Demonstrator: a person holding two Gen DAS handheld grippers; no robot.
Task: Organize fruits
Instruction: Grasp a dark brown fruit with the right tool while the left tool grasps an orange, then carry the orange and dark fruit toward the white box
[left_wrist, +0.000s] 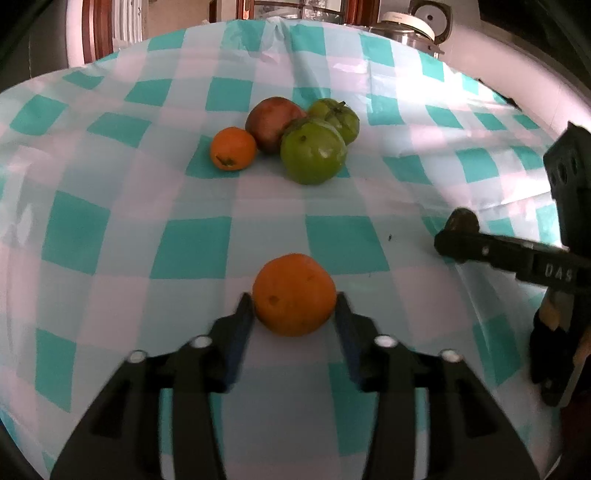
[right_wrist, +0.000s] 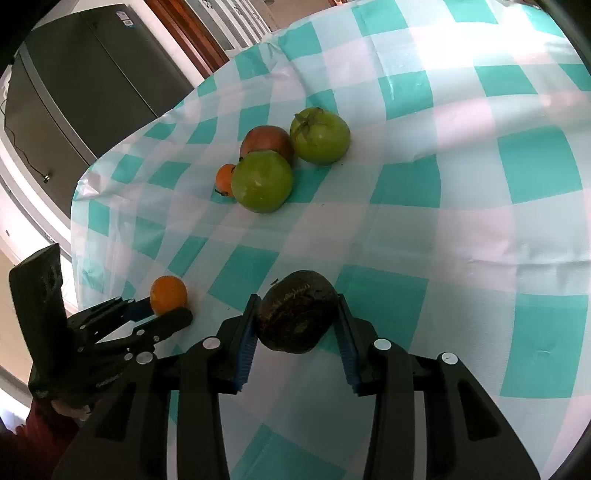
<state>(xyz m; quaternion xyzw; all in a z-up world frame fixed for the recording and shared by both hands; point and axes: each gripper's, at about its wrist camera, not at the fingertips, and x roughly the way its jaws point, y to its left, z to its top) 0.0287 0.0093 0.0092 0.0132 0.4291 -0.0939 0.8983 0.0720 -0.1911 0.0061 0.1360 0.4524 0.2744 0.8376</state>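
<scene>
Two grippers work over your checked tablecloth (left_wrist: 192, 254). Your left gripper (left_wrist: 294, 308) has an orange (left_wrist: 294, 294) sitting between its fingertips on the cloth; the blue pads (left_wrist: 242, 325) flank the fruit closely, but you cannot tell whether they press on it. Your right gripper (right_wrist: 297, 314) is pinching a dark, rough-skinned round fruit (right_wrist: 297, 312), both pads tight against its sides. Seen from the left wrist, that right gripper (left_wrist: 456, 240) reaches in from the right side, its dark fruit (left_wrist: 461, 220) at the tip. Farther ahead of both grippers, a cluster sits well apart from the held fruit: a small orange (left_wrist: 232, 148) on the left, a reddish tomato (left_wrist: 275, 123) just behind it, a green tomato (left_wrist: 313, 152) in front and another green tomato (left_wrist: 336, 118) behind, all bunched close together.
</scene>
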